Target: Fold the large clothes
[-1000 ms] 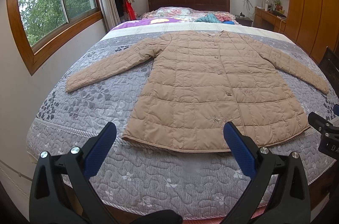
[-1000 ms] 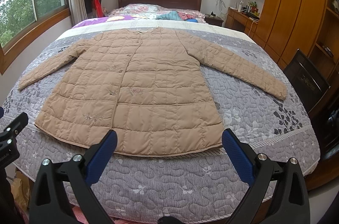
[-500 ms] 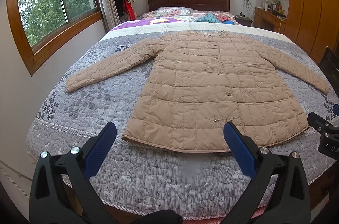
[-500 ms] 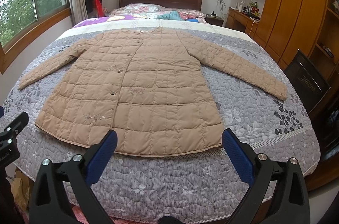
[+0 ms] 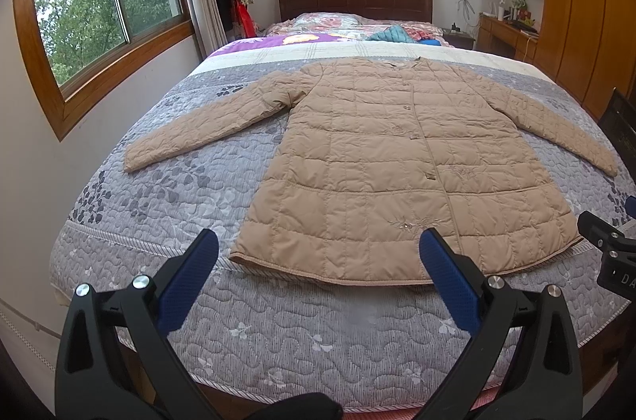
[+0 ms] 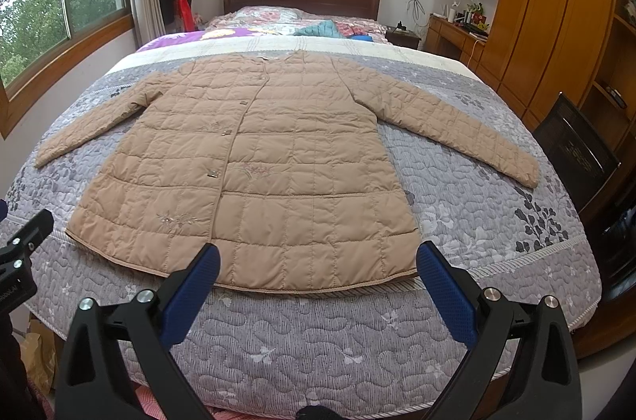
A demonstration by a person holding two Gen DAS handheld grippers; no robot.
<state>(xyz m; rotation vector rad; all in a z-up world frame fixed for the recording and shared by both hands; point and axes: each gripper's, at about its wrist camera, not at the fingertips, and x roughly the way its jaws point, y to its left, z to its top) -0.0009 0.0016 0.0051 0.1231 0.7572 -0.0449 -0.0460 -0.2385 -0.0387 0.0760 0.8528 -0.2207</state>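
A tan quilted coat lies flat on the bed, buttoned, front up, both sleeves spread out to the sides and the hem toward me. My left gripper hovers open over the foot of the bed, short of the hem's left half, with nothing between its blue pads. My right gripper is open too, just short of the hem's right half. Each gripper's edge shows in the other's view: the right gripper and the left gripper.
The grey floral quilt covers the bed; pillows and loose clothes lie by the headboard. A window wall runs along the left, wooden wardrobes and a black chair along the right.
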